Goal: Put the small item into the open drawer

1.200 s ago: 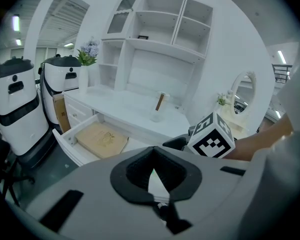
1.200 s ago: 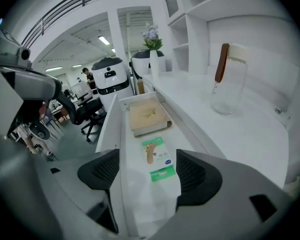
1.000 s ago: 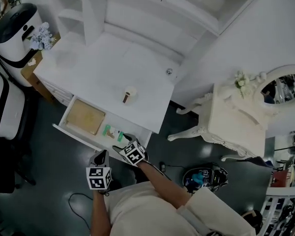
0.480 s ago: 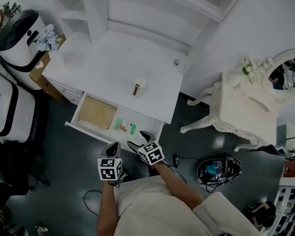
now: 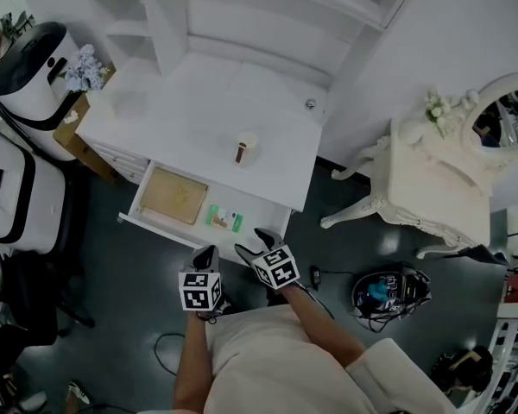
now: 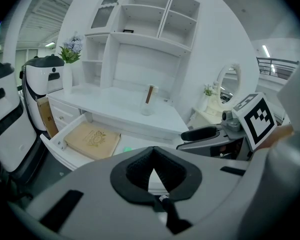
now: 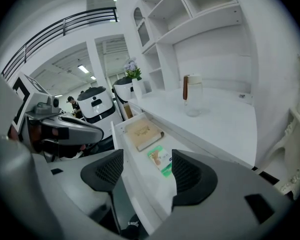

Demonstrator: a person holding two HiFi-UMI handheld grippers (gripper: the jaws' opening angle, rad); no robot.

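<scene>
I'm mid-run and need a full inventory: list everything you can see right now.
desk with shelves: one, white, centre
drawer: one, white, open, under the desktop's front
book: one, tan, left part of drawer
packet: one, green, in drawer, right of book
glass: one, clear with a brown piece, on desktop
small round item: one, metallic, desktop's back right; type unclear
vanity table with mirror: one, white, right of desk
machines: two, white and black, far left
flowers: one bunch, pale, beside machines
left gripper: one, fingers together, empty, before the drawer
right gripper: one, fingers apart, just closing slightly, nothing held
</scene>
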